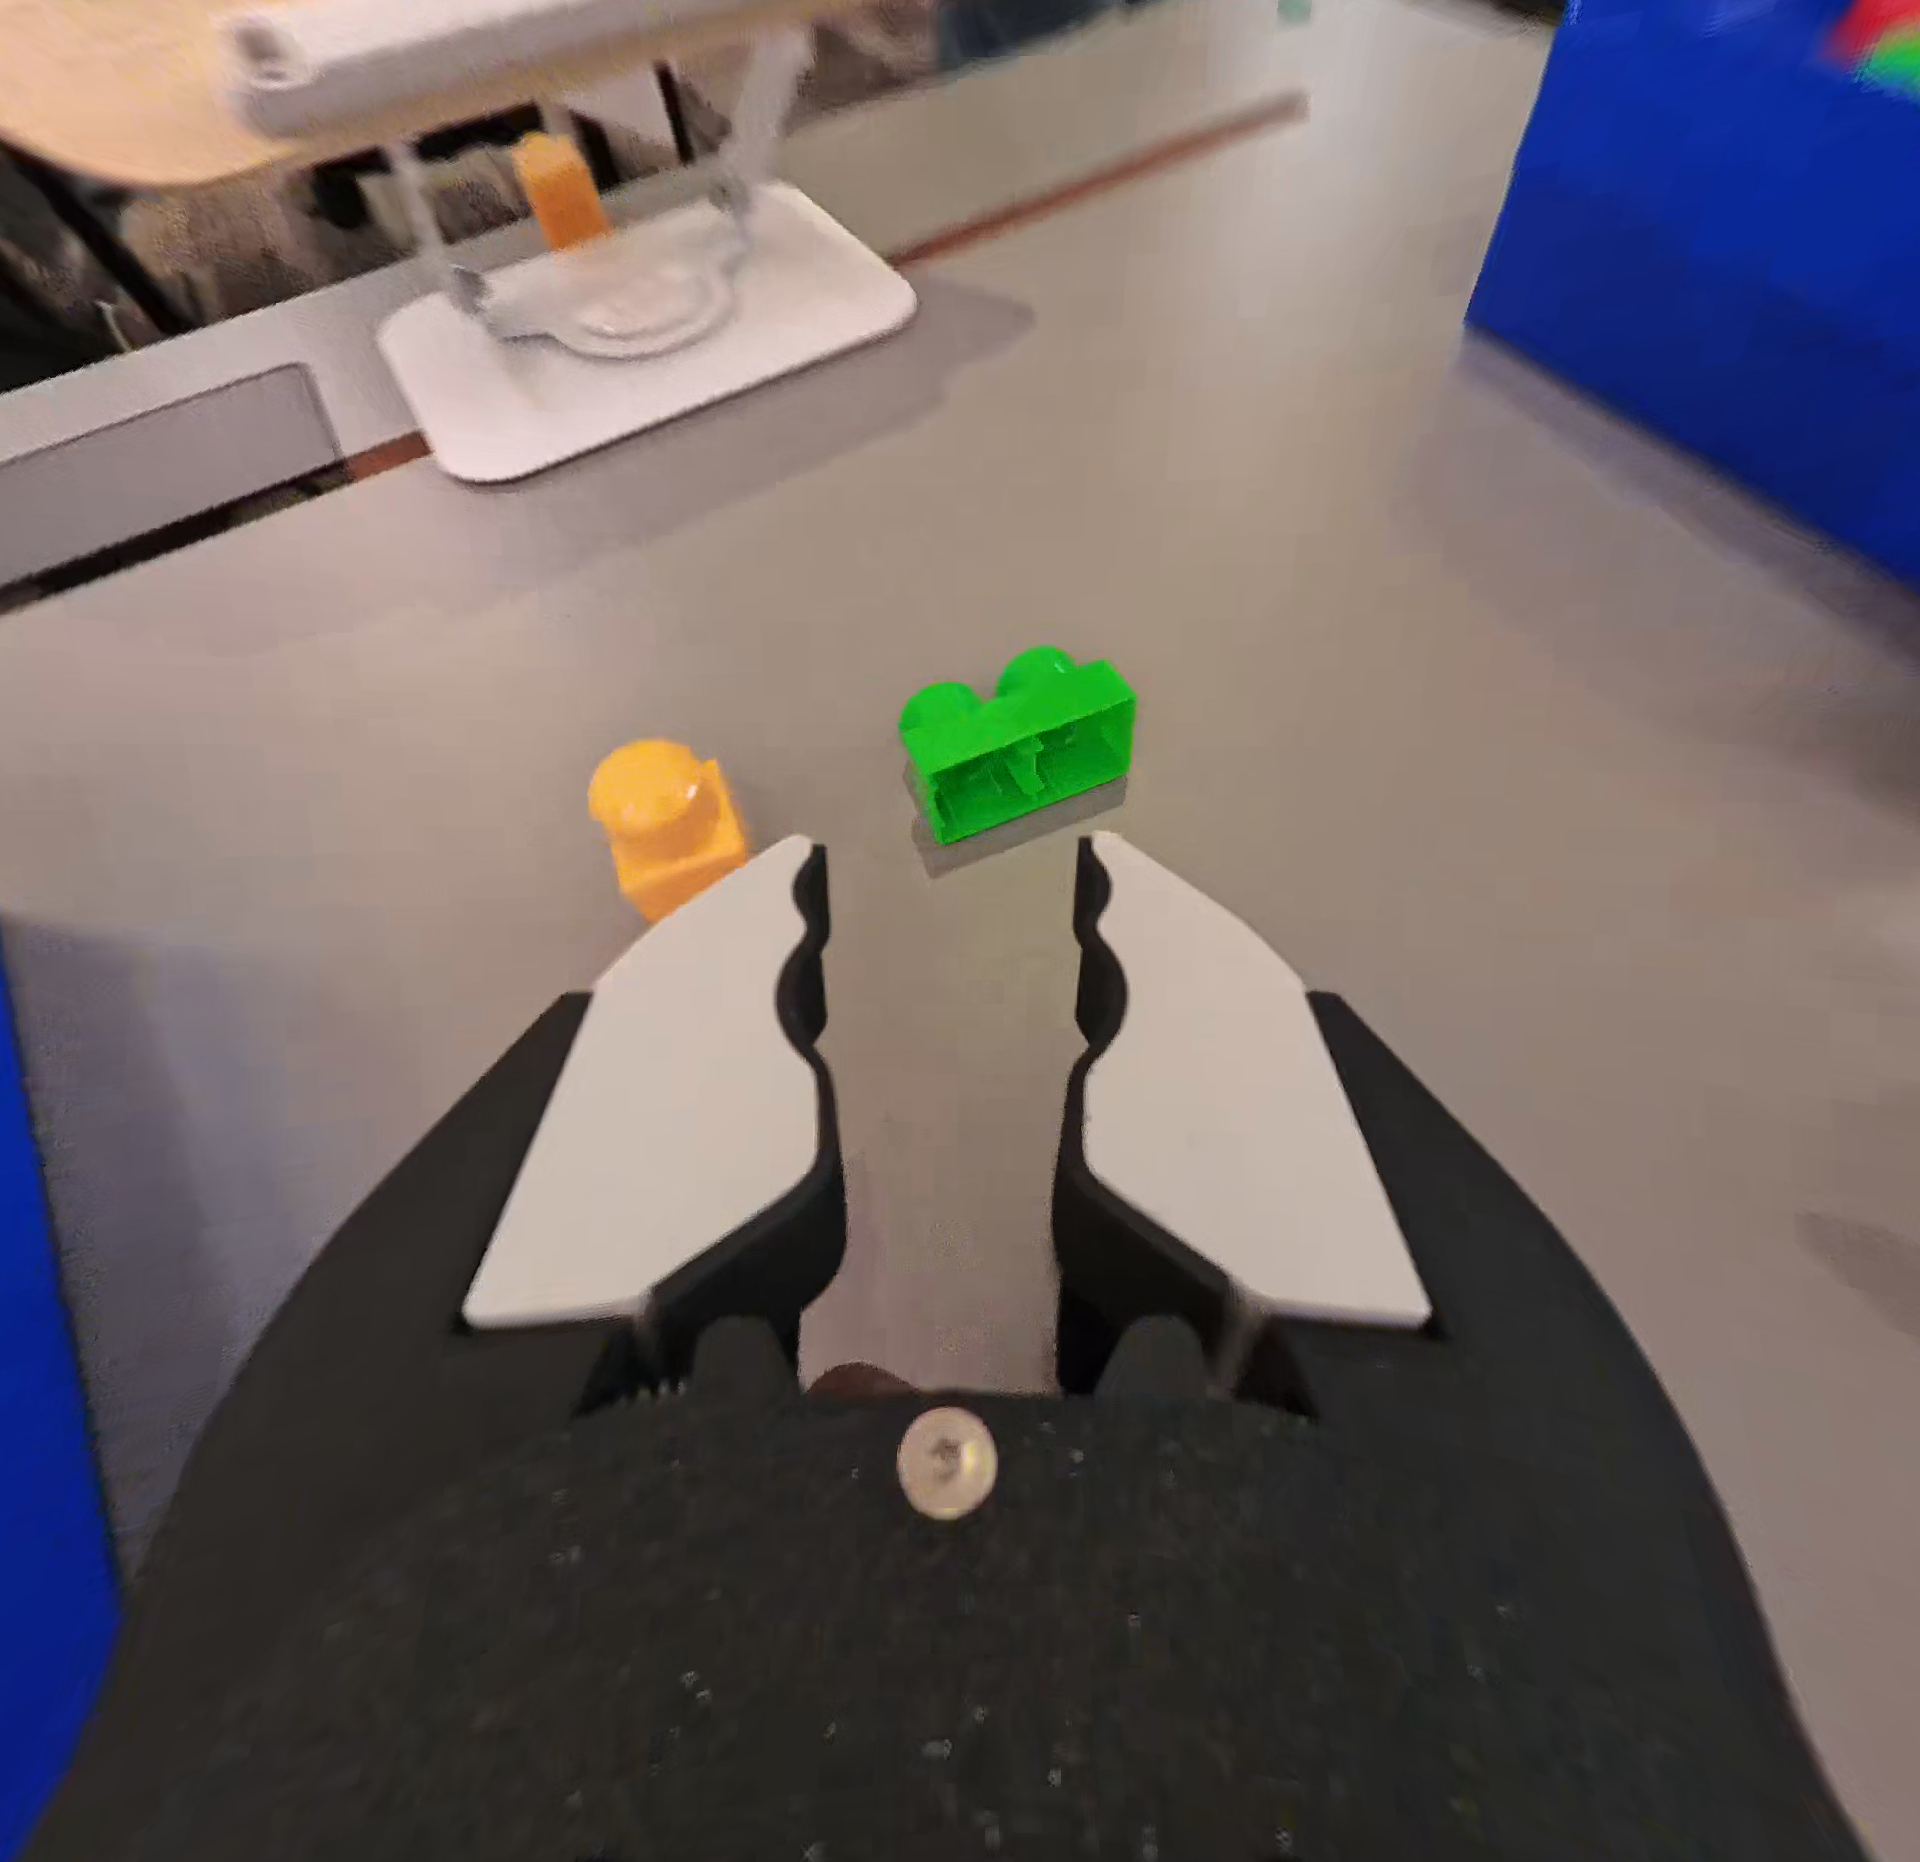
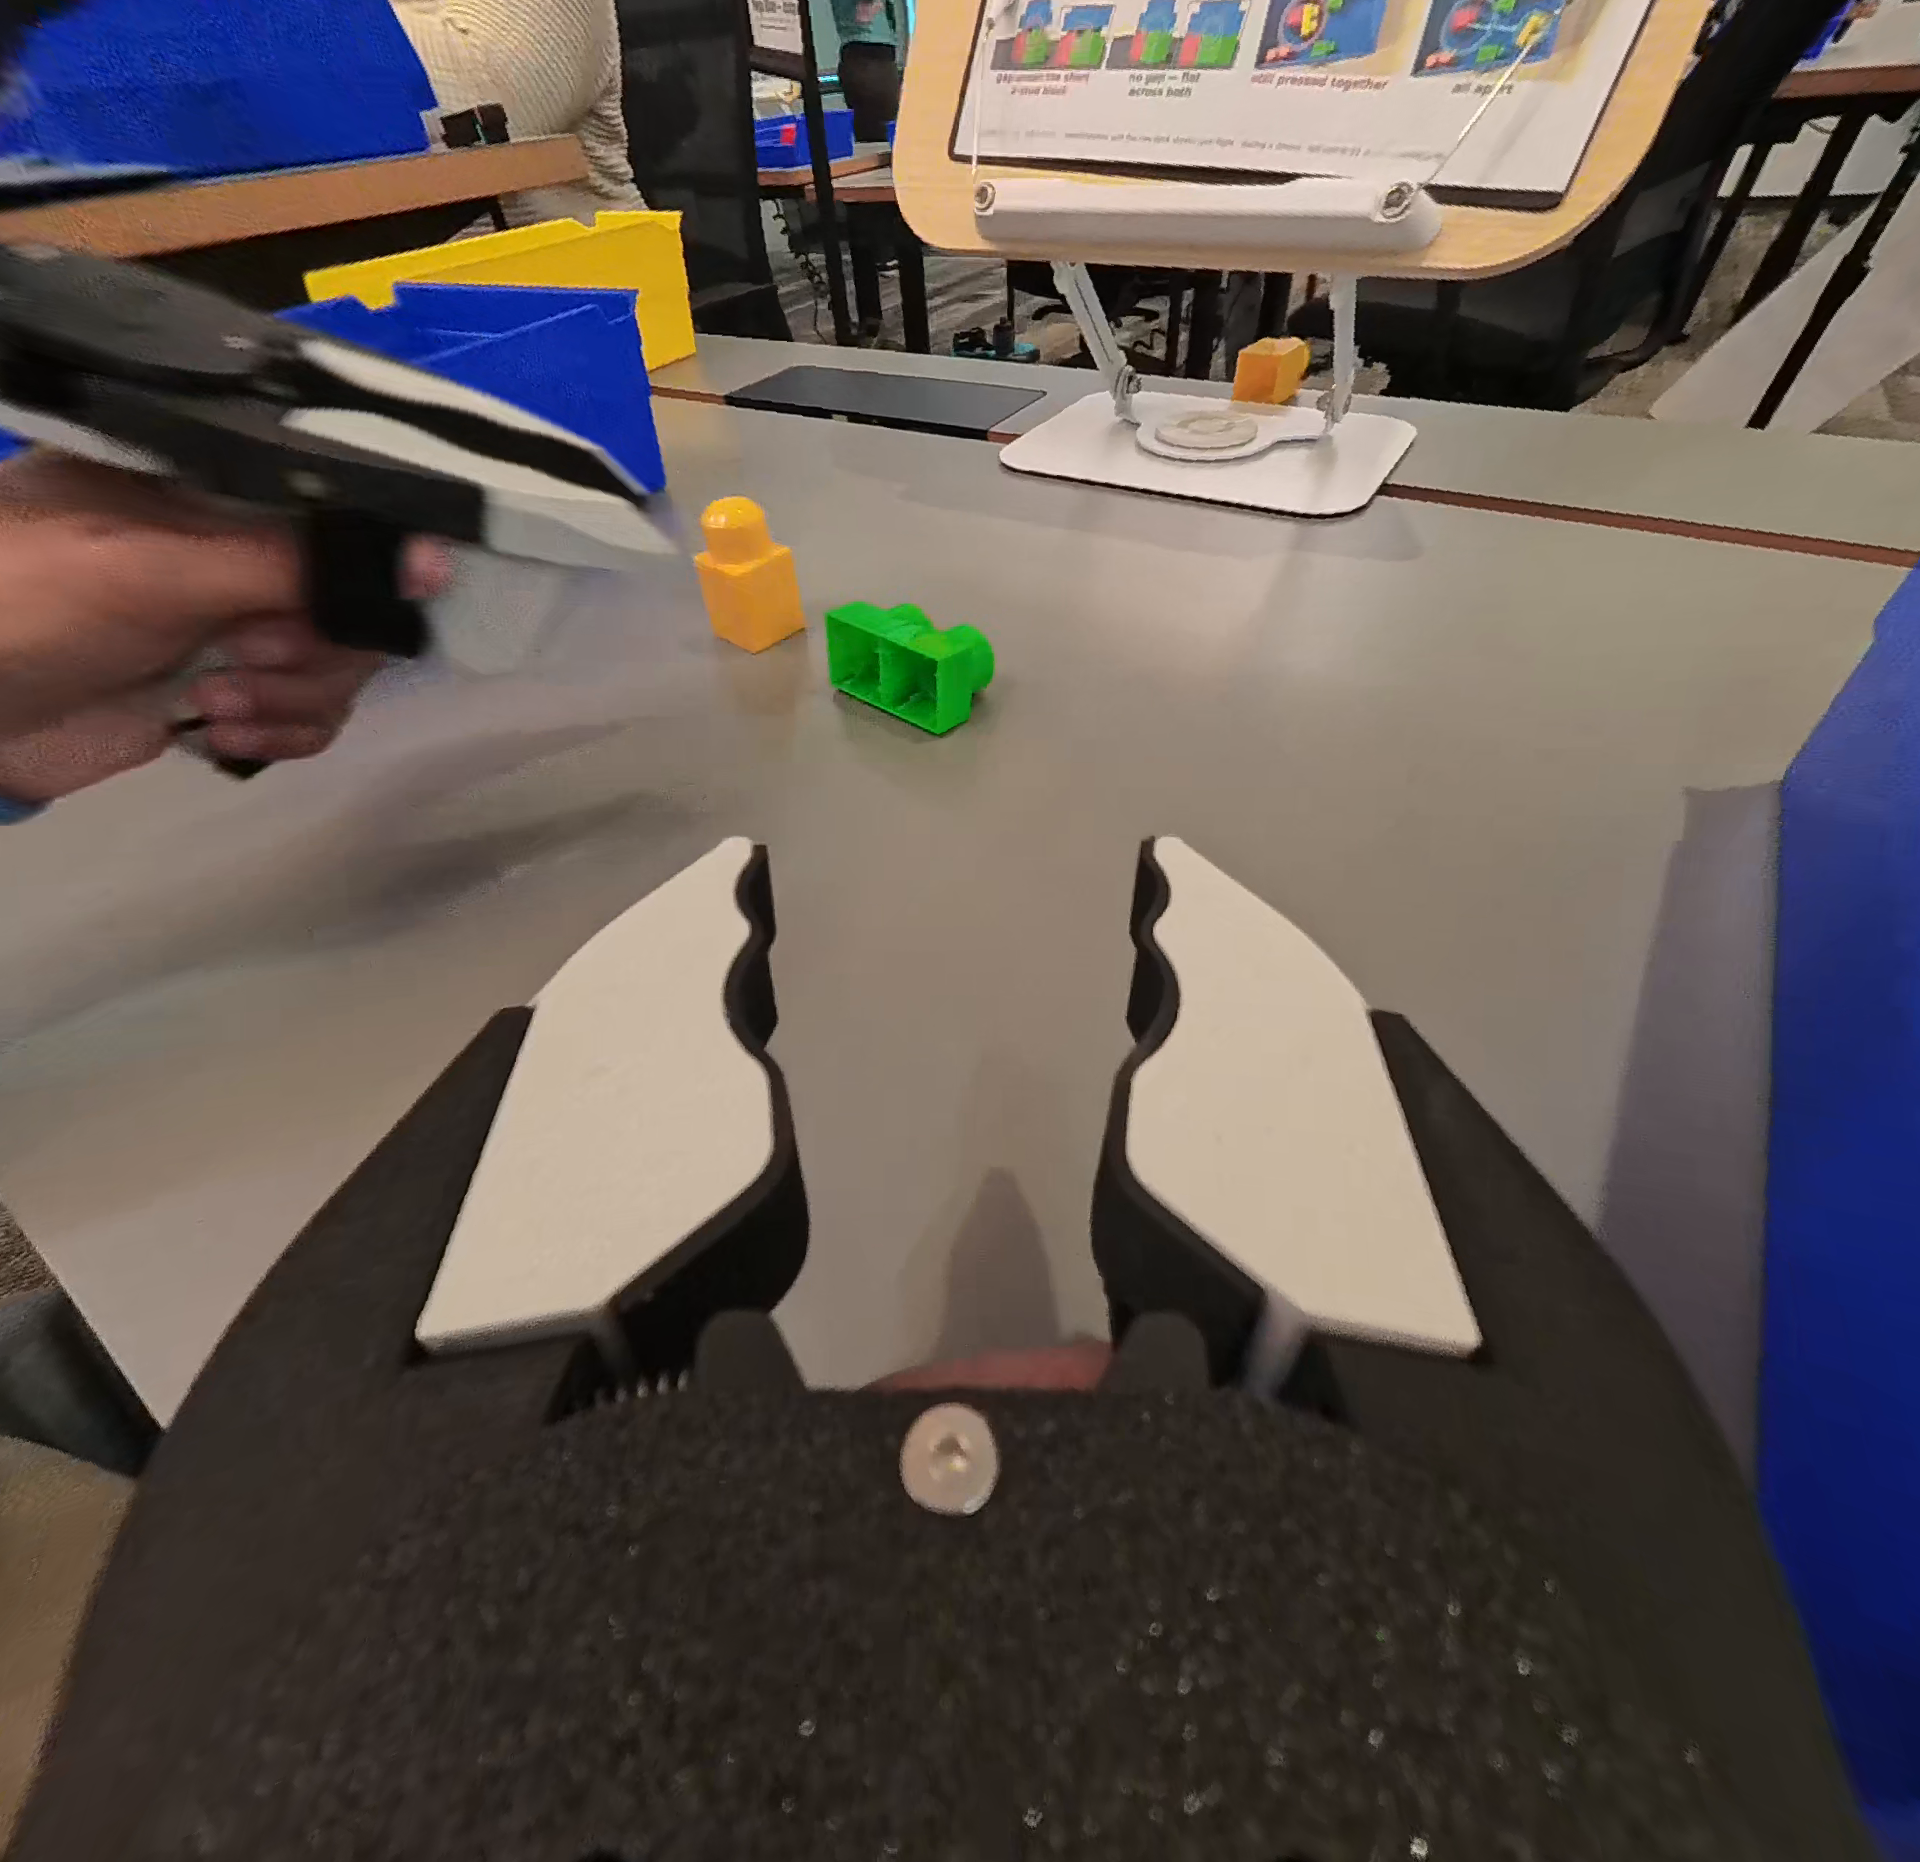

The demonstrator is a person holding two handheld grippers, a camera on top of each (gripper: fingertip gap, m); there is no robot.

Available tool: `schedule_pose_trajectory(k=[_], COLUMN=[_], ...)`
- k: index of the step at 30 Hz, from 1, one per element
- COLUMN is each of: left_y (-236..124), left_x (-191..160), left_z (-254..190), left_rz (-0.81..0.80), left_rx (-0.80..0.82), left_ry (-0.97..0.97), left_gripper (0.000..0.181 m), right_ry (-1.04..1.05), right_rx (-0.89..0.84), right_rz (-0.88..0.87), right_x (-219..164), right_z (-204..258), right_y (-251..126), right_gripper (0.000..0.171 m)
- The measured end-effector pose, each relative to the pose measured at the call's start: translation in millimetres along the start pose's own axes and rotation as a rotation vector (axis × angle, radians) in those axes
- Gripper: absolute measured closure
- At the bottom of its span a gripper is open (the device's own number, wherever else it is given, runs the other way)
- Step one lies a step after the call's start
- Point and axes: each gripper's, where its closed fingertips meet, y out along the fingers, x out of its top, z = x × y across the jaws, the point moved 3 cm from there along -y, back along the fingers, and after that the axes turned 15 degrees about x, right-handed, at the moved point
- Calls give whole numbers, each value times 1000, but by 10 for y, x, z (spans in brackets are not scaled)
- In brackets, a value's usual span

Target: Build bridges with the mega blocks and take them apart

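1. Our left gripper – jaws parted, empty, just short of the blocks.
2. Our right gripper – jaws wide, empty, well back.
3. Orange block upright; green block tipped over beside it, on the grey table.

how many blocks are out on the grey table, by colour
orange block, upright, one stud: 1
green block, on its side, two studs: 1
orange block on the stand base, farther back: 1
total: 3
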Motion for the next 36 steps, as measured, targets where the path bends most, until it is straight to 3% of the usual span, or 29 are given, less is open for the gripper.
schedule_pose_trajectory(k=[4,8,13,19,22,26,28,31,36], left_y=[-512,-847,-967,-864,-858,-834,-672,-37,1373], left_x=[-209,-472,-628,-681,-521,169,588,970,956], left_z=[174,289,341,254,255,592,950,1632,2618], left_rz=[-125,-197,-184,-95,-108,-80,-55,80,369], left_rx=[34,121,146,87,46,-33,-41,16,91], left_ry=[-217,-273,-310,-277,-252,-180,-142,-63,-100], left_gripper=[127,120,117,114,118,123,123,116,116], right_ry=[5,-24,-50,-57,-55,-74,-82,-80,-51], right_rx=[-15,-25,-38,-45,-41,-33,-34,-38,-51], right_rz=[13,24,26,33,41,45,43,43,27], right_x=[-32,-43,-42,-50,-57,-48,-35,-3,87], right_z=[-19,24,71,72,69,84,73,21,-128], right_y=[11,42,50,57,70,82,89,105,136], right_gripper=[105,104,103,104,104,103,103,103,103])
